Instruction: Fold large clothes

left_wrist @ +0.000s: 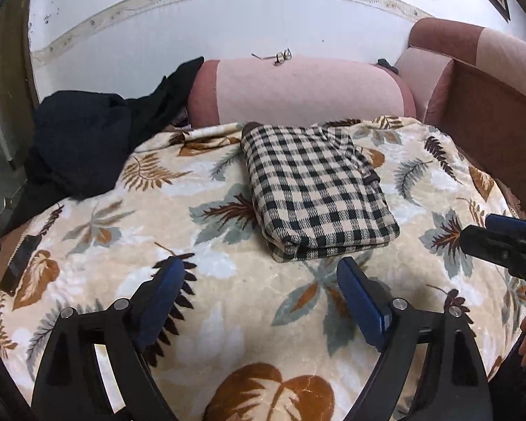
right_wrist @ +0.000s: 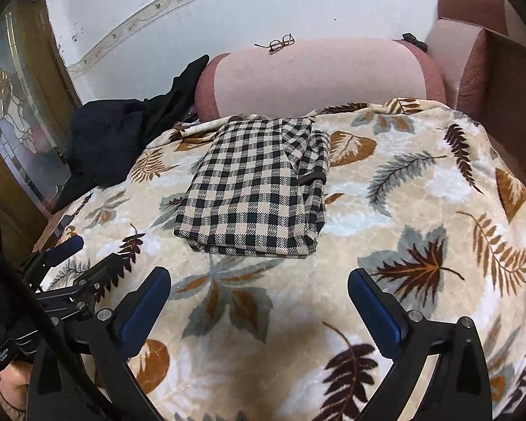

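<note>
A black-and-cream checked garment (left_wrist: pixel 315 189) (right_wrist: pixel 256 189) lies folded into a thick rectangle on the leaf-patterned blanket (left_wrist: pixel 228 270) (right_wrist: pixel 385 210). My left gripper (left_wrist: pixel 259 277) hovers just short of its near edge, open, with nothing between its blue pads. My right gripper (right_wrist: pixel 259 284) also stands open and empty, short of the garment's near edge. In the left wrist view the right gripper (left_wrist: pixel 501 235) shows at the right edge. In the right wrist view the left gripper (right_wrist: pixel 70 256) shows at the lower left.
A dark garment (left_wrist: pixel 84 147) (right_wrist: pixel 122 140) is heaped at the back left of the blanket. Behind runs a pink sofa back (left_wrist: pixel 298 91) (right_wrist: pixel 315 77) with a pair of glasses (left_wrist: pixel 282 57) (right_wrist: pixel 280 42) on top. A sofa arm (left_wrist: pixel 491 112) rises at the right.
</note>
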A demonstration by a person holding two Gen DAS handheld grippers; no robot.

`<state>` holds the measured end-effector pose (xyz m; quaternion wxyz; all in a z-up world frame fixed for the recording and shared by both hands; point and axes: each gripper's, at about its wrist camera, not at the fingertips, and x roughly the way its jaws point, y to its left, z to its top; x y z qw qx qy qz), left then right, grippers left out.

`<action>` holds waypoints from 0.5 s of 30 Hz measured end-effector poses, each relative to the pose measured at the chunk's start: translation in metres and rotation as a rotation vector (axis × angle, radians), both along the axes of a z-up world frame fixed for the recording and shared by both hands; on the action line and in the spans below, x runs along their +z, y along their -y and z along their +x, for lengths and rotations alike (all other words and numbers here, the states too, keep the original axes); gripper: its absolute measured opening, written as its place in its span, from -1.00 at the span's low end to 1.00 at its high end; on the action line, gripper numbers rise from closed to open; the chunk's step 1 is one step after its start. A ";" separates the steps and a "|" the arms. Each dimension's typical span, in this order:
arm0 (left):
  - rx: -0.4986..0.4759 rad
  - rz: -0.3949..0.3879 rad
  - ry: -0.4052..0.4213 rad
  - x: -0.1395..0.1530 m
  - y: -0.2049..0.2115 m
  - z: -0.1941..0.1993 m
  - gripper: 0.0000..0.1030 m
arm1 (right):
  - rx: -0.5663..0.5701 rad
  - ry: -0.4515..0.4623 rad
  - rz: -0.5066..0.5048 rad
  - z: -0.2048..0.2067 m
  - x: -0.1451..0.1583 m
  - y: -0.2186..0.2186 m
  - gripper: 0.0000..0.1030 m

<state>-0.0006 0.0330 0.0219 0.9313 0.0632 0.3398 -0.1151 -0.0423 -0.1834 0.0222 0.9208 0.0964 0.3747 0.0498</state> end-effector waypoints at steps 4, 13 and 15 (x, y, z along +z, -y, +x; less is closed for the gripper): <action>0.003 -0.014 0.006 0.012 0.000 -0.008 0.73 | -0.007 0.011 -0.014 -0.008 0.008 -0.001 0.99; 0.005 0.050 0.063 0.032 0.010 -0.028 0.73 | -0.024 0.035 -0.021 -0.025 0.028 0.002 1.00; 0.003 0.049 0.066 0.035 0.011 -0.030 0.73 | -0.030 0.039 -0.022 -0.028 0.031 0.003 1.00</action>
